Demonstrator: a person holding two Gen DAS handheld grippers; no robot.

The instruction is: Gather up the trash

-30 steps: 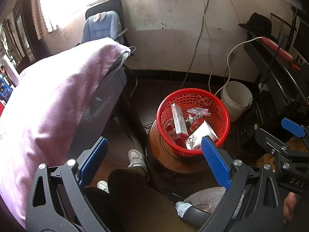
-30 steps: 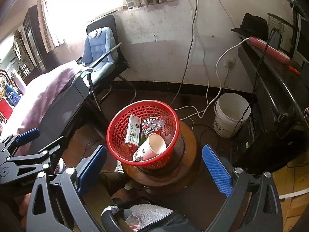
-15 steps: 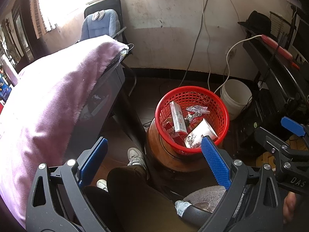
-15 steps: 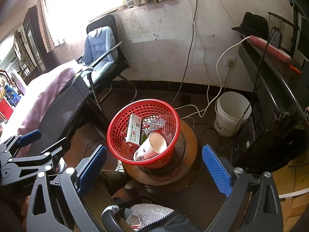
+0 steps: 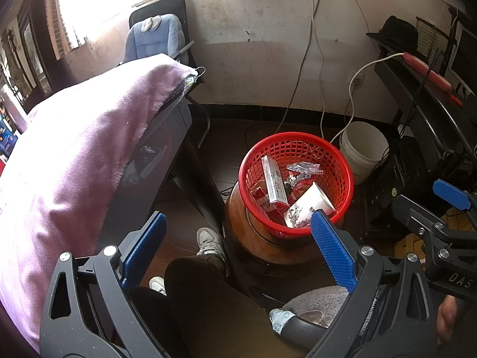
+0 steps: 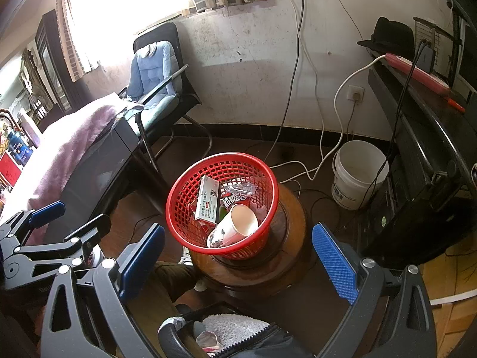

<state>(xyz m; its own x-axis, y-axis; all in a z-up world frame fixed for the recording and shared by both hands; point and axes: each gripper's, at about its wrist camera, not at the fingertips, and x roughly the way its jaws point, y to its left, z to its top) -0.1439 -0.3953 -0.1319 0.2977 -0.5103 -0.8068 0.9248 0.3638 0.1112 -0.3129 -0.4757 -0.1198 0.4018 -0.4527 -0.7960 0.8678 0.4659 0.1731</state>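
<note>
The left gripper [image 5: 238,238] hangs with its jaws spread wide, nothing between the blue pads [image 5: 332,250] and nothing touched. The right gripper [image 6: 238,252] is likewise wide and empty. The red basket [image 6: 182,191] sits on a round wooden stool [image 6: 295,223], at about 1 o'clock from the left gripper and 12 o'clock from the right. Inside it lie a paper cup [image 6: 235,228], a white carton [image 6: 208,201] and snack wrappers [image 6: 237,200].
</note>
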